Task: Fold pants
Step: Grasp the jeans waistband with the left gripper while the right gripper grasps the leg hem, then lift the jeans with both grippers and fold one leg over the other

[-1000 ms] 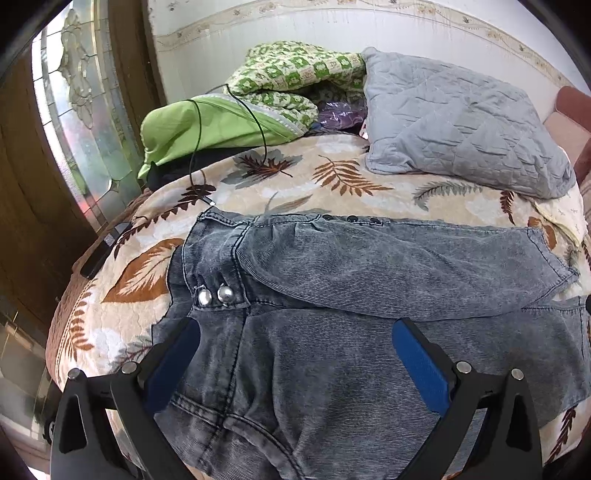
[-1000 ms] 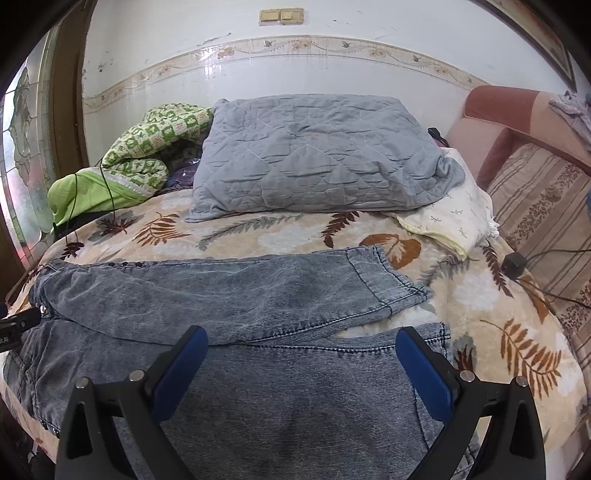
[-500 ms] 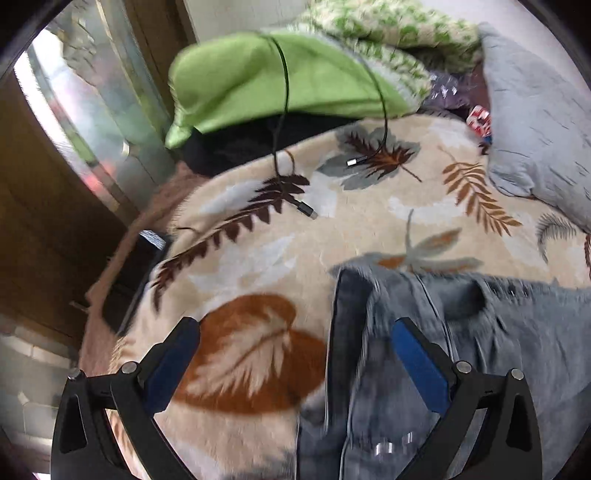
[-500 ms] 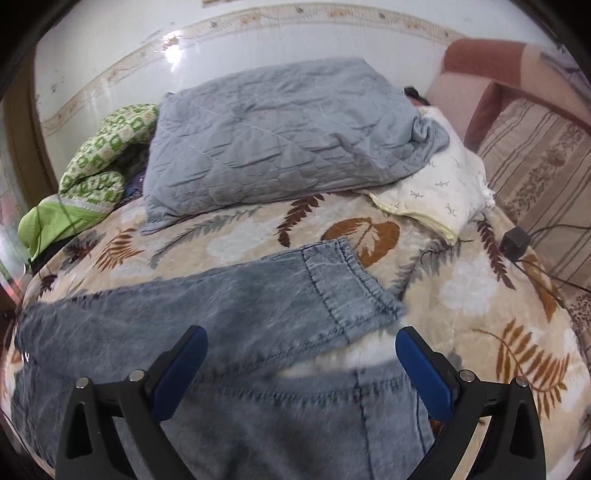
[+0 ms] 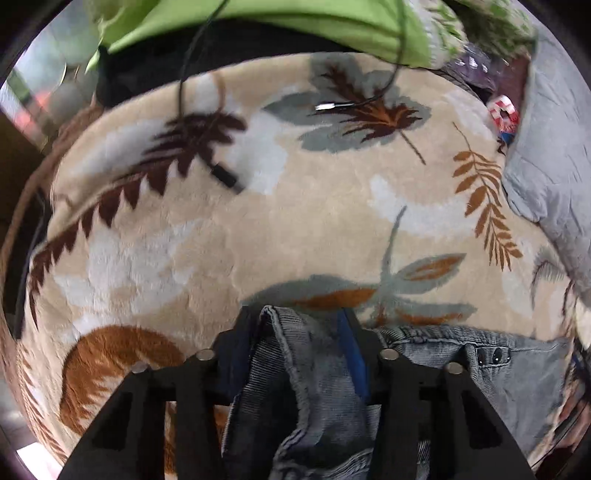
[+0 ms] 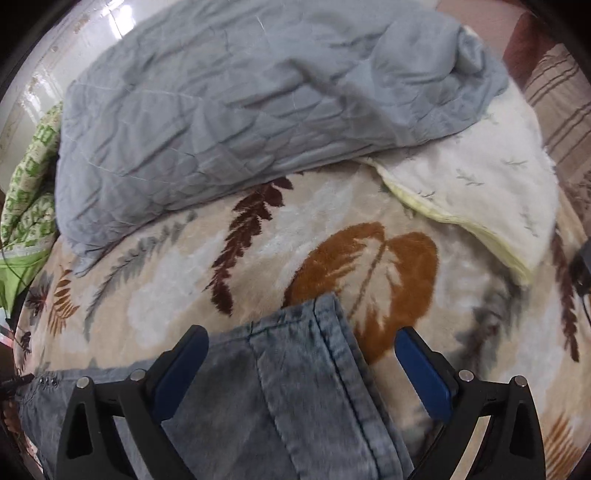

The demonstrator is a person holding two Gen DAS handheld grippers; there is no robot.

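Grey-blue denim pants (image 5: 517, 373) lie flat on a leaf-patterned blanket (image 5: 258, 229). In the left wrist view my left gripper (image 5: 297, 317) points steeply down at the far corner of the waistband. Its jaws are closing, and a bunched fold of denim (image 5: 295, 354) fills the gap and touches both pads. In the right wrist view the hem of a pant leg (image 6: 328, 332) lies under my right gripper (image 6: 301, 332). That gripper stands wide open, with its blue pads (image 6: 421, 362) clear of the cloth on both sides.
A grey quilted pillow (image 6: 240, 103) and a cream pillow (image 6: 491, 206) lie beyond the hem. Green bedding (image 5: 295, 22) and black cables with loose plugs (image 5: 225, 175) lie past the waistband. A dark charger (image 6: 583, 258) sits at the right edge.
Both grippers moved forward across the pants and tipped downward. The left reached the waistband corner and narrowed its jaws around the denim. The right came over the leg hem, still wide.
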